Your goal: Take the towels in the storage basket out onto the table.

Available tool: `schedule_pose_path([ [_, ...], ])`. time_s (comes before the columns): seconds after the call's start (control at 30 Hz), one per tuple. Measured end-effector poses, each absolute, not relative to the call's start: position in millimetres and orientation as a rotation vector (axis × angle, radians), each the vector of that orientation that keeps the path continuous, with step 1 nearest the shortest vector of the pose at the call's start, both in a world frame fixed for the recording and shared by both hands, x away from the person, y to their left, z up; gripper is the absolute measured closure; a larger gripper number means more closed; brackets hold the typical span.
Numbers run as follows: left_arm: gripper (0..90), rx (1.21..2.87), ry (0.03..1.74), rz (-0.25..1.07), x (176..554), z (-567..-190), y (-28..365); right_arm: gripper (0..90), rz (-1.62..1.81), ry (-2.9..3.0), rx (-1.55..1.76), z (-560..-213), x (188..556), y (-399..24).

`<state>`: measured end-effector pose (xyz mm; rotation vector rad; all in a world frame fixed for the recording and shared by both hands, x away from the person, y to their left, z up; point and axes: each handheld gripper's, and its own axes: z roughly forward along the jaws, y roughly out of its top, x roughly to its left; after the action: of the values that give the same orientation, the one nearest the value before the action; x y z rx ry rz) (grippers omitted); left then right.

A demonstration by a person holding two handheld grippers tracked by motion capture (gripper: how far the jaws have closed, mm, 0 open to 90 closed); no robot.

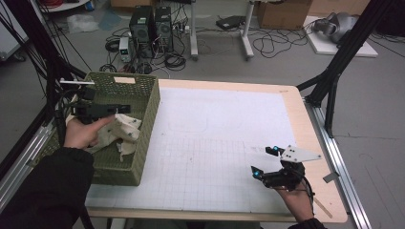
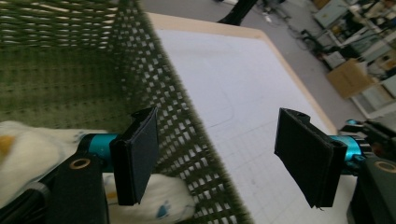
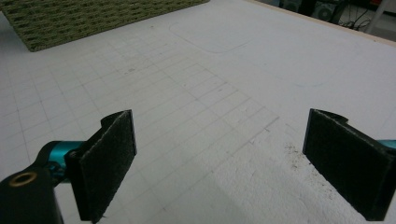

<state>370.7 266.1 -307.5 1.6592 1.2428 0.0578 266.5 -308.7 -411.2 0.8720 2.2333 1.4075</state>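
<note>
A green woven basket stands at the table's left, with a crumpled cream cloth lying inside it. My left gripper hovers over the basket, above the cloth, jaws wide open and nothing between the pads. In the left gripper view the basket's wall runs between the two jaws of the left gripper; the cloth, cream with a blue mark, lies below the left jaw. My right gripper rests low over the white gridded mat near the front right, open and holding nothing. The right gripper faces bare mat.
The basket's corner lies far off at the top left of the right gripper view. Black frame posts stand at the table's right and left. Computers and cables sit on the floor beyond the far edge. A wooden border rims the mat.
</note>
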Motion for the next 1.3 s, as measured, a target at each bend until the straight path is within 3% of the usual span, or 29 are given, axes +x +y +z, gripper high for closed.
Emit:
schedule_pose_path([
  [0.83,29.4,1.788,1.493,0.282,377,-329,293,8.8,1.405,2.234,0.867,-412,267,-309],
  [1.3,29.2,1.869,1.525,0.228,387,-343,285,8.8,1.406,2.239,0.871,-412,267,-309],
])
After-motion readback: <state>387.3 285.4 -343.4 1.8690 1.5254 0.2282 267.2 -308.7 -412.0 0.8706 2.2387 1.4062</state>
